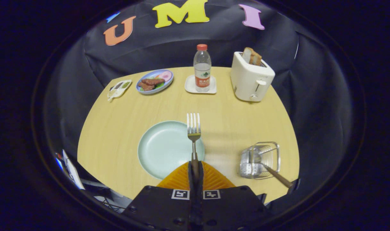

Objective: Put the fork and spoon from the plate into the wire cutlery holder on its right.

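The tool (195, 168) is clenched on the fork (194, 128) by its handle, tines pointing to 12 o'clock over the plate (164, 149), lifted clear for carrying. At 3 o'clock the wire cutlery holder (260, 159) already holds the spoon (276, 175), leaning out.

A toaster (251, 80) with bread (252, 56) in its slot stands at the far right of the table (117, 128). Left of it a bottle (202, 68) stands upright on a coaster (191, 86). Further left lie a dish (154, 81) of food and a small tray (118, 89).
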